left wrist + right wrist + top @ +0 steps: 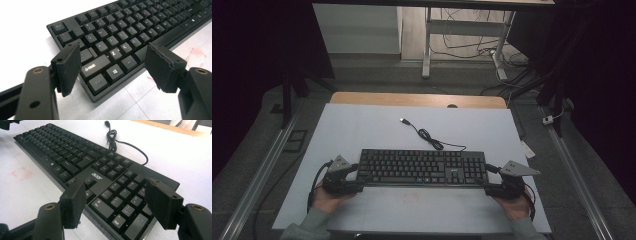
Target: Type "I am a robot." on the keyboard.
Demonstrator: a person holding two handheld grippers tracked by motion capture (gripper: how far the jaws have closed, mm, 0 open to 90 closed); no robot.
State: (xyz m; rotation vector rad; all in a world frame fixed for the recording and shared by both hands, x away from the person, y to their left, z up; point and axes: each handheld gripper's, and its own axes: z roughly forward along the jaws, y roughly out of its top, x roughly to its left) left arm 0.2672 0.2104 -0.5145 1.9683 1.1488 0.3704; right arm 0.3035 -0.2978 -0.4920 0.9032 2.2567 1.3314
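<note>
A black keyboard lies flat on the white table top, its cable curling away to a loose USB plug. My left gripper is at the keyboard's left end, open. In the left gripper view its jaws straddle the near left corner of the keyboard around the Ctrl and Shift keys, without touching. My right gripper is at the right end, open too. In the right gripper view the number pad corner of the keyboard sits between its spread jaws.
The white sheet covers a wooden table whose far edge shows beyond it. Faint red marks lie on the sheet in front of the keyboard. Metal rails run along both sides on the floor, and a desk frame stands farther back.
</note>
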